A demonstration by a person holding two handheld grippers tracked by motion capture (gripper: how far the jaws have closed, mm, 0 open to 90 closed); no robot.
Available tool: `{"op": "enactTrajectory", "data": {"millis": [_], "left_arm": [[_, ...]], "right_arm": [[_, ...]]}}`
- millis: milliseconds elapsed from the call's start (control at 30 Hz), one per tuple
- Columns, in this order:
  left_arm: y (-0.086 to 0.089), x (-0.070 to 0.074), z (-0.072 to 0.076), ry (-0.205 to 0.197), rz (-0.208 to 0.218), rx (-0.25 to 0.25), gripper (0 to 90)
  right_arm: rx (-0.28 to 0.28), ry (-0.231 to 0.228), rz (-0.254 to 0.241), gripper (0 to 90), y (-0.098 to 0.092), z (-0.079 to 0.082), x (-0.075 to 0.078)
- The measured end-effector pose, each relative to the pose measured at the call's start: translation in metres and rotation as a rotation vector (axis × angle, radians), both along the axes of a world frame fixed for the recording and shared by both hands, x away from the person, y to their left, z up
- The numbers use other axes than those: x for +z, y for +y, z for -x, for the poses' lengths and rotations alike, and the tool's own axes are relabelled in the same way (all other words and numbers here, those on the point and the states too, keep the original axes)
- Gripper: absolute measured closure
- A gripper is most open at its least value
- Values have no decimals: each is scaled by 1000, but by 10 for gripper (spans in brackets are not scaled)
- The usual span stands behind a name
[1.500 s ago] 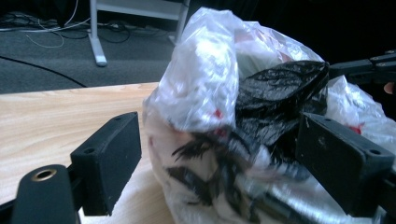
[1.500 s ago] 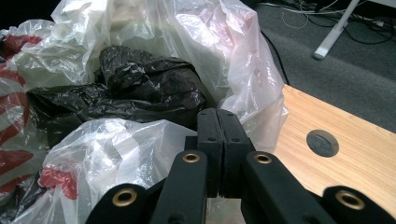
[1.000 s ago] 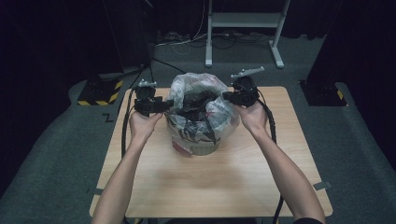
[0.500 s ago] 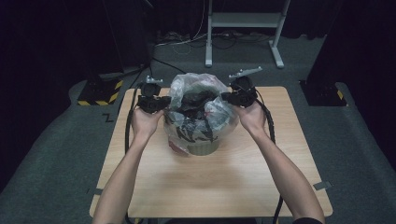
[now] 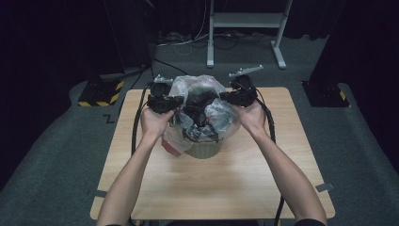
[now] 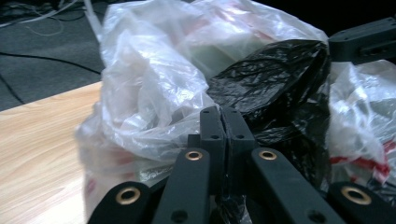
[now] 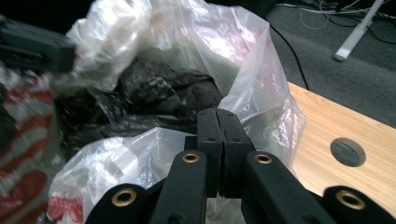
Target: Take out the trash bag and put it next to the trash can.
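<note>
The wooden bench carries one bulky bundle near its far middle: a clear plastic bag that billows up over a pale round bin, whose lower wall shows beneath the plastic. The bag is thin, crinkled and glossy, and it stands well above the bin. Red printing shows through it at the lower left, as seen from the high view. Inside lies a crumpled black bag, shiny and creased, sitting in the mouth of the clear plastic between the two tools.

The left tool sits at the left side of the bundle; its jaws have just been closing and now stand clenched, pads together, with a fold of the clear plastic bag at their tips in the left gripper view. The right tool is at the right side, jaws likewise clenched, with the bag's edge gathered at their tips. Both are raised level with the bag's upper part.
</note>
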State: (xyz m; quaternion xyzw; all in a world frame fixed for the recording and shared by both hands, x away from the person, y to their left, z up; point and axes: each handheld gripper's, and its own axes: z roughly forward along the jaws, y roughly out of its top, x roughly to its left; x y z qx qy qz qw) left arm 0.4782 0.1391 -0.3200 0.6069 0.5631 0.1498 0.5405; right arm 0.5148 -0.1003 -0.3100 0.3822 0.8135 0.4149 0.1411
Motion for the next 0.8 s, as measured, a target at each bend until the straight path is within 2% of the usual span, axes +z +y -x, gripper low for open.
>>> {"op": "enactTrajectory", "data": {"millis": [33,133,267,333,433,800], "left_arm": [[-1,1,0,1,13,-8,884],[-6,3,0,-8,12,-21,883],[-15,8,3,-30,33,-46,884],[-19,8,4,-45,14,-63,883],[-27,8,4,-51,10,-81,883],[-51,0,5,-43,-24,-132,883]], "right_arm": [[2,-1,0,893,1,1,1],[16,-6,4,893,6,3,5],[39,-10,-2,891,13,5,9],[46,-4,-9,890,16,6,10],[51,2,-13,889,20,5,10],[51,21,-24,881,22,4,8]]}}
